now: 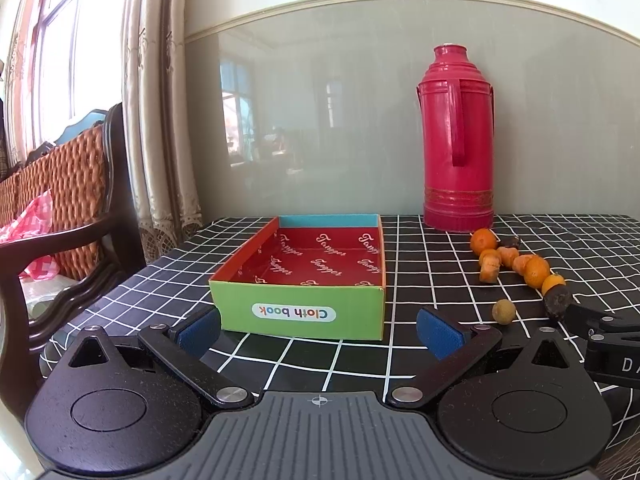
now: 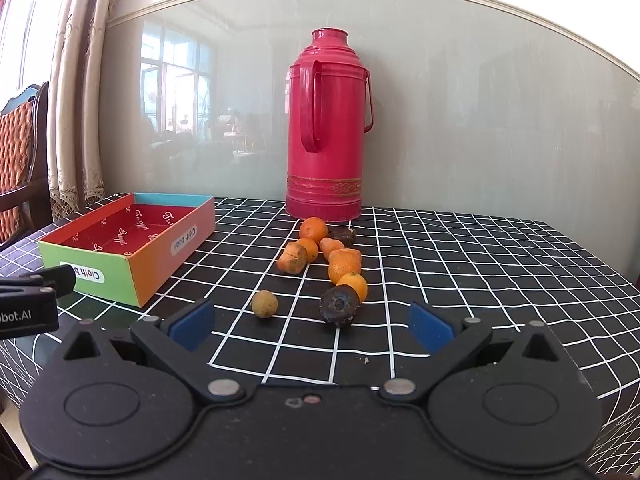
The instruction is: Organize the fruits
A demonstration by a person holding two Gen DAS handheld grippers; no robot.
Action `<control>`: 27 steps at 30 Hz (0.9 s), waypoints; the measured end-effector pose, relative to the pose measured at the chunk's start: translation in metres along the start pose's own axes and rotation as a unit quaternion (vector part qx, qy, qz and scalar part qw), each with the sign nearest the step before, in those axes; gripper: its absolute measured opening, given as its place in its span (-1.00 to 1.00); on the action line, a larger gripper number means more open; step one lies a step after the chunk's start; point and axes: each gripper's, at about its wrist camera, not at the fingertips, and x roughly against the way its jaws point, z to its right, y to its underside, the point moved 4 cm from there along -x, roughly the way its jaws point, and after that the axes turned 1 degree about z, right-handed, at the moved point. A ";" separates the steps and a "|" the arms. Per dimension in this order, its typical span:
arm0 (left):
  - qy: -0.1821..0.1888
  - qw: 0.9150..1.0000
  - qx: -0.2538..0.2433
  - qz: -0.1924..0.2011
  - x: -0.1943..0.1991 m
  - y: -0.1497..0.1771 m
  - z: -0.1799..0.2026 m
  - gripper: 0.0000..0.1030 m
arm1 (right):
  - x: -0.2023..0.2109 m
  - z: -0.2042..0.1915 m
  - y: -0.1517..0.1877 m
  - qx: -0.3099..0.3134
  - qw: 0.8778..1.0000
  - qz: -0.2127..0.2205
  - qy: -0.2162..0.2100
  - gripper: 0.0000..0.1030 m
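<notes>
A shallow cardboard box (image 1: 298, 312) (image 2: 144, 268) with a red printed floor and nothing in it sits on the checked tablecloth. To its right lies a cluster of several small orange fruits (image 1: 536, 272) (image 2: 344, 266), a dark shrivelled fruit (image 2: 339, 306) (image 1: 557, 301) and a small tan round fruit (image 2: 264, 303) (image 1: 504, 312). My left gripper (image 1: 320, 330) stands open just in front of the box's green wall. My right gripper (image 2: 312, 326) is open too, close behind the dark fruit, nothing between its blue pads.
A tall red thermos (image 1: 456, 140) (image 2: 328, 128) stands at the back against the glossy wall panel. A wooden chair (image 1: 68, 208) with woven cushion is left of the table, by curtains. The black-and-white cloth (image 2: 480, 264) stretches right of the fruits.
</notes>
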 end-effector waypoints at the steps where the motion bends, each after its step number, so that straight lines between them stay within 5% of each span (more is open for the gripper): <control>1: 0.000 1.000 -0.001 0.000 0.000 0.000 0.000 1.00 | 0.000 0.000 0.000 0.000 1.000 0.000 0.000 0.89; 27: -0.002 1.000 -0.001 0.000 0.000 0.000 -0.003 1.00 | 0.000 0.000 0.002 0.003 1.000 -0.004 -0.002 0.89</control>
